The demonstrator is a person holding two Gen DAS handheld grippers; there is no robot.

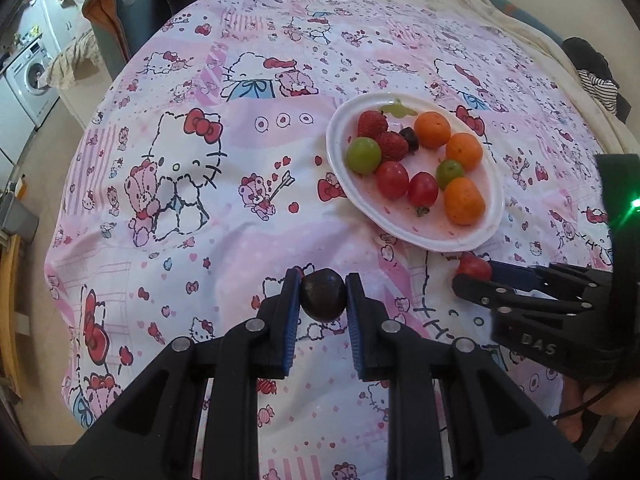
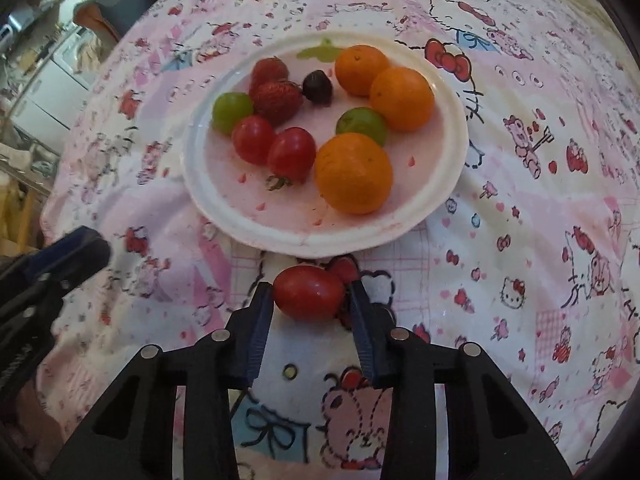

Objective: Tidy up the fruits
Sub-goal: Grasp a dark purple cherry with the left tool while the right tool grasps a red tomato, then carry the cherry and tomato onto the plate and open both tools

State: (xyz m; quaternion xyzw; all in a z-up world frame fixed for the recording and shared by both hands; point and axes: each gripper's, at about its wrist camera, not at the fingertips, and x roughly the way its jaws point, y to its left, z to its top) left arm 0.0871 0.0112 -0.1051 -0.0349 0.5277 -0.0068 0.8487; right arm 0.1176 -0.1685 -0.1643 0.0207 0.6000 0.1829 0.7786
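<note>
Your left gripper (image 1: 323, 295) has its fingers clamped on a dark grape (image 1: 323, 296), held above the patterned cloth (image 1: 180, 240) near-left of the white plate (image 1: 420, 236). Your right gripper (image 2: 310, 300) has its fingers pinched on a cherry tomato (image 2: 309, 292) just near the plate's rim; oranges (image 2: 354, 174), strawberries, grapes and tomatoes sit on it.

A home, cartoon-print bedsheet (image 1: 192, 184) as table cover, washing machine (image 1: 30, 76) and cabinets behind
</note>
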